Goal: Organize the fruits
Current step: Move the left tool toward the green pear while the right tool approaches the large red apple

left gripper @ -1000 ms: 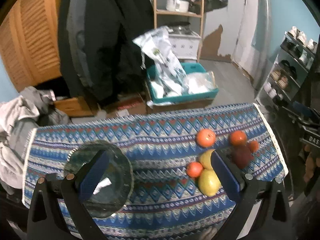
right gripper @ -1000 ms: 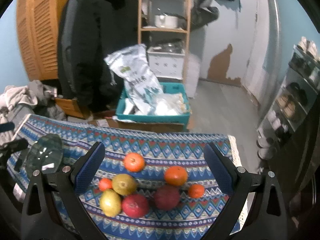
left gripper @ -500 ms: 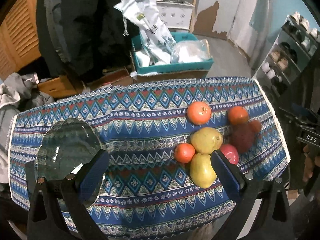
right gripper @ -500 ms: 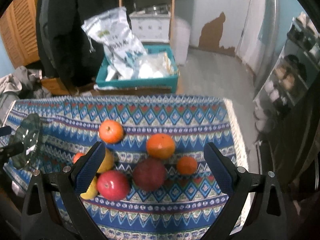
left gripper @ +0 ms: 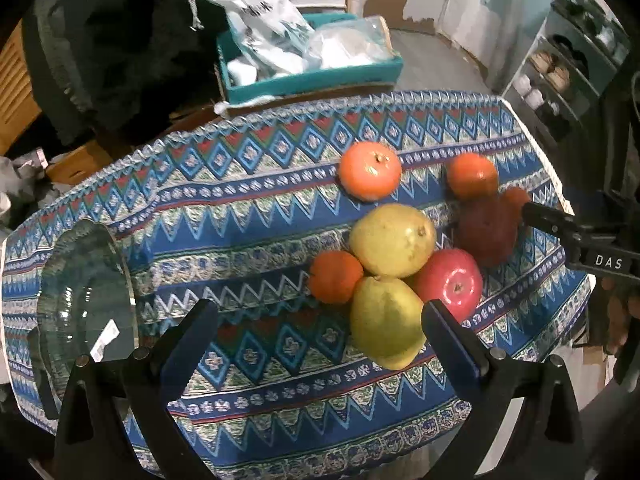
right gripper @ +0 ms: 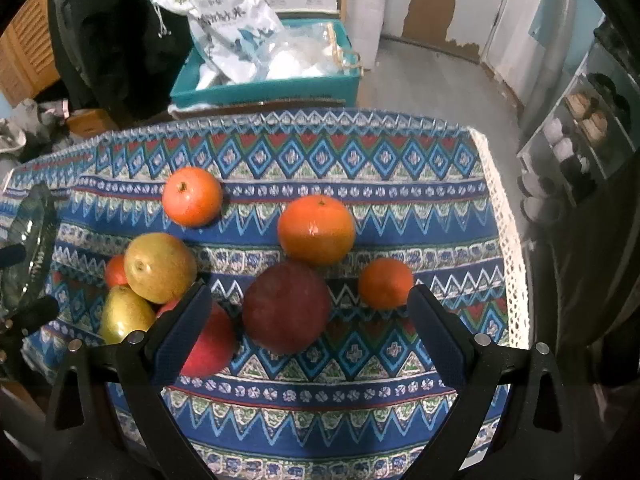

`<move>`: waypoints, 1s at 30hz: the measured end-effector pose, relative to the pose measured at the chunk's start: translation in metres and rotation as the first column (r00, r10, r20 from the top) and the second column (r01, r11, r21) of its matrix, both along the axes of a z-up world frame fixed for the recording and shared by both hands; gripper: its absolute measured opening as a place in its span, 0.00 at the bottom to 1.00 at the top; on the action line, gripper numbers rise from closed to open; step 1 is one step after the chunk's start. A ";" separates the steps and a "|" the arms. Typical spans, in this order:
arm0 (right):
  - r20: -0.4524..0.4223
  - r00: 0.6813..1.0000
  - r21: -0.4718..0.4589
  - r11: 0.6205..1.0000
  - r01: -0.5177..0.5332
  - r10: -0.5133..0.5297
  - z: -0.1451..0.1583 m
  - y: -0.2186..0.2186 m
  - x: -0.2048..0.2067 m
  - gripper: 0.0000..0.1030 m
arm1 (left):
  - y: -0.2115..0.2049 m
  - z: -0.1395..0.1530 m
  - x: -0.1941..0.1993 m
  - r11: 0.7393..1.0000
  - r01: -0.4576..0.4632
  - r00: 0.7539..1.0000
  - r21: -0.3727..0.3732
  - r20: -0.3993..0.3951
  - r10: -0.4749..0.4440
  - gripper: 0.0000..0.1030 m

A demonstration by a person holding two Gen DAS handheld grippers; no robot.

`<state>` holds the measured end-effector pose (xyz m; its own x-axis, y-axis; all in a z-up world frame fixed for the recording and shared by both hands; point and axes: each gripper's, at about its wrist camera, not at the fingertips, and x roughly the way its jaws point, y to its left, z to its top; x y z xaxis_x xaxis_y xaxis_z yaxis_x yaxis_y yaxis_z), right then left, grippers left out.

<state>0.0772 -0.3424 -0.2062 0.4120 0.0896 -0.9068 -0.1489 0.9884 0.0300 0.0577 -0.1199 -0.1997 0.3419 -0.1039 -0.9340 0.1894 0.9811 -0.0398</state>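
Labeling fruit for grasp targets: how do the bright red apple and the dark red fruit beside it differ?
Colour: the bright red apple is glossy pinkish red; the dark red fruit is dull maroon.
Contact: the apple touches the two yellow pears; the dark fruit sits apart from them, nearer the oranges.
Detail: the apple shows a stem dimple; the dark fruit shows none.
Shared: both round, similar in size, resting on the patterned cloth.

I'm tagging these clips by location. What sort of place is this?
Most likely a lived-in home, perhaps an entry or storage room: dark coats hang at the back, a shoe rack stands to the right, and fruit lies on a patterned tablecloth beside a glass plate.
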 end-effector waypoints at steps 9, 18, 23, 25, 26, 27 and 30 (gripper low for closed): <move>-0.066 0.998 -0.010 1.000 -0.021 0.020 -0.025 0.000 0.002 0.94 | -0.016 -0.034 -0.005 1.000 0.005 0.997 -0.014 -0.072 -0.006 0.99; -0.110 0.993 -0.028 0.999 -0.043 0.040 -0.044 0.005 0.005 0.94 | -0.029 -0.050 -0.004 0.999 0.042 0.994 0.015 -0.097 -0.041 0.99; -0.133 0.990 -0.021 0.998 -0.052 0.048 -0.054 0.006 0.012 0.94 | -0.028 -0.060 0.001 0.999 0.038 0.992 -0.011 -0.119 -0.039 0.99; -0.146 0.988 -0.011 0.998 -0.055 0.053 -0.058 0.008 0.016 0.94 | -0.028 -0.062 0.003 0.999 0.032 0.991 -0.026 -0.128 -0.035 0.99; -0.151 0.987 -0.009 0.998 -0.055 0.053 -0.061 0.009 0.017 0.94 | -0.028 -0.063 0.003 0.999 0.031 0.991 -0.033 -0.133 -0.035 0.99; -0.156 0.986 -0.010 0.998 -0.055 0.053 -0.063 0.010 0.019 0.94 | -0.028 -0.064 0.003 0.999 0.033 0.990 -0.035 -0.134 -0.037 0.99; -0.174 0.983 -0.014 0.998 -0.060 0.056 -0.072 0.014 0.024 0.94 | -0.029 -0.065 0.004 0.998 0.037 0.989 -0.042 -0.140 -0.042 0.99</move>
